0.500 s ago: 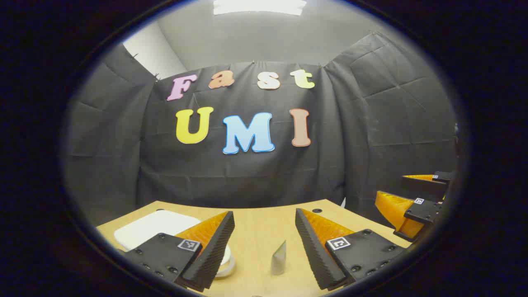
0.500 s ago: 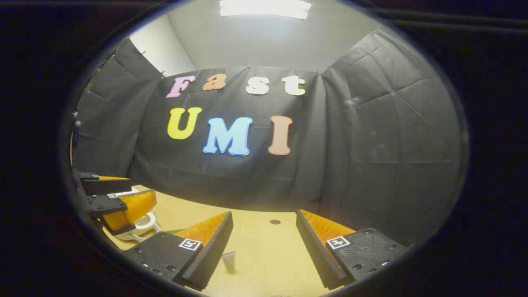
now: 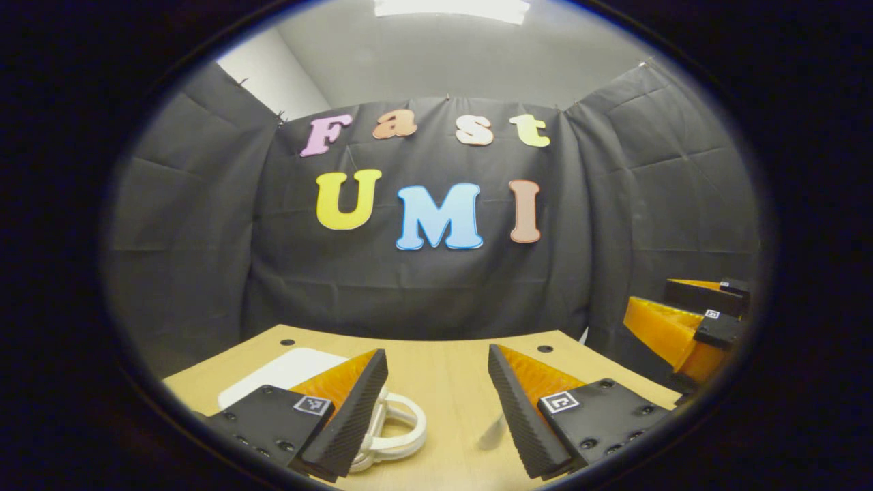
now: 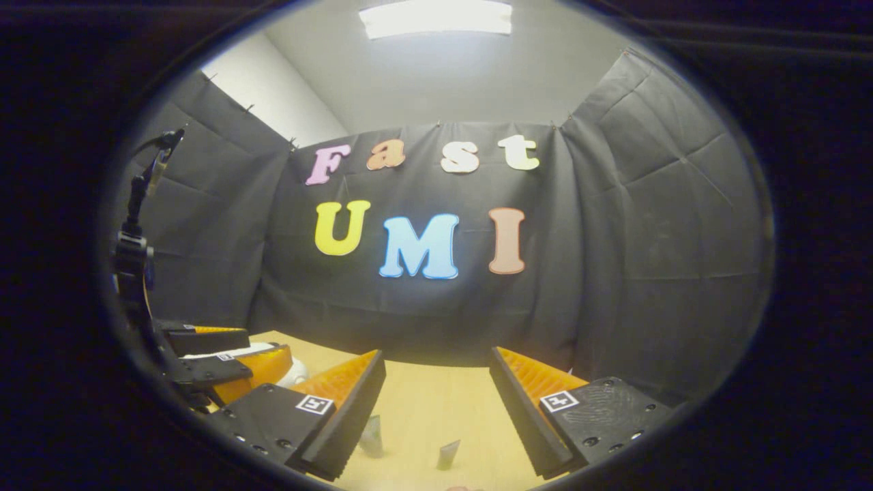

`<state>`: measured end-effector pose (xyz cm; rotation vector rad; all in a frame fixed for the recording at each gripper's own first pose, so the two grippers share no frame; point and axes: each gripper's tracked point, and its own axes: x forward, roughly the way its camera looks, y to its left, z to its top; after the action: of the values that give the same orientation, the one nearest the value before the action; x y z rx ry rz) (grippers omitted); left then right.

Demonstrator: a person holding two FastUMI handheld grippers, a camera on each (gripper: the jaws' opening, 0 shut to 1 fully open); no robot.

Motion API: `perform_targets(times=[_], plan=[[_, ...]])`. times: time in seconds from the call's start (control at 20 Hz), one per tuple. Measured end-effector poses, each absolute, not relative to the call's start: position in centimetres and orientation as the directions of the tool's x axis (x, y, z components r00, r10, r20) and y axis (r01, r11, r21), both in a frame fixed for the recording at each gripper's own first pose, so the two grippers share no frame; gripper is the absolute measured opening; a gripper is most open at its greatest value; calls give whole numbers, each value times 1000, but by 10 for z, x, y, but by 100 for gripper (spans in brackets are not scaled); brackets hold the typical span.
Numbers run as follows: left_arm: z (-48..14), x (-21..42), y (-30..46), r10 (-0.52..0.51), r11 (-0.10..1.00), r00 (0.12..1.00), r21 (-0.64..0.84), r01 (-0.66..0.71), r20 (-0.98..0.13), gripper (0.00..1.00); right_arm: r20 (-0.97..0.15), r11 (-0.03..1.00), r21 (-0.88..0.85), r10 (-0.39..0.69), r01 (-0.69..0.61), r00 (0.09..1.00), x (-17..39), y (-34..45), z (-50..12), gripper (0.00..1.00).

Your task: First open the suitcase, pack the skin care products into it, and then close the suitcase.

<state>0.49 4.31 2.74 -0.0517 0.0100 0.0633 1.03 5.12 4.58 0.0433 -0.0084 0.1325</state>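
Note:
A white suitcase (image 3: pixel 286 372) lies flat on the wooden table (image 3: pixel 443 382), its looped handle (image 3: pixel 402 429) just beside my left gripper's near finger. My left gripper (image 3: pixel 436 354) is open above the table with nothing between its fingers. A small pale tube (image 3: pixel 492 433) peeks out beside its other finger. My right gripper (image 4: pixel 436 354) is open too, with two small tubes (image 4: pixel 372 436) (image 4: pixel 448 453) on the table below it. Each gripper shows in the other's view: the right gripper (image 3: pixel 651 296) at the far right, the left gripper (image 4: pixel 266 341) at the lower left, close to the suitcase handle (image 4: pixel 297 372).
Black cloth walls close the booth on three sides behind the table. A dark stand with a clamp (image 4: pixel 136 204) rises at the left edge of the right gripper view. Small holes (image 3: pixel 544 348) mark the table's far edge.
Both views have shifted. The suitcase handle now shows beside the left gripper's finger, and the tube sits against its other finger. A second tube has come into the right gripper view.

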Motion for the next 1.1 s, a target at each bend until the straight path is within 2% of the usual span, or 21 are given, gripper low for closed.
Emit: perform_targets(times=[0.1, 0.35, 0.5, 0.65, 0.9, 1.1], plan=[[32, 9, 43, 64, 997, 998, -47, -64, -10, 95, 25, 989, 32, 143, -144, 989, 13, 51, 51, 94], [31, 20, 51, 112, 993, 993, -35, -113, -32, 94, -31, 973, 35, 230, -229, 973, 14, 60, 39, 94], [10, 47, 48, 68, 997, 987, -37, -74, -149, 95, -73, 970, 36, 243, -241, 967, 16, 58, 31, 94], [-19, 70, 49, 16, 998, 960, -52, -32, -281, 95, -98, 977, 48, 209, -205, 973, 25, 53, 26, 94], [-83, 93, 55, -37, 995, 841, -95, -17, -539, 96, -185, 984, 101, 164, -147, 969, 34, 52, 0, 94], [-125, 106, 68, -39, 993, 739, -106, -44, -672, 96, -253, 981, 148, 160, -125, 954, 38, 56, -16, 94]])
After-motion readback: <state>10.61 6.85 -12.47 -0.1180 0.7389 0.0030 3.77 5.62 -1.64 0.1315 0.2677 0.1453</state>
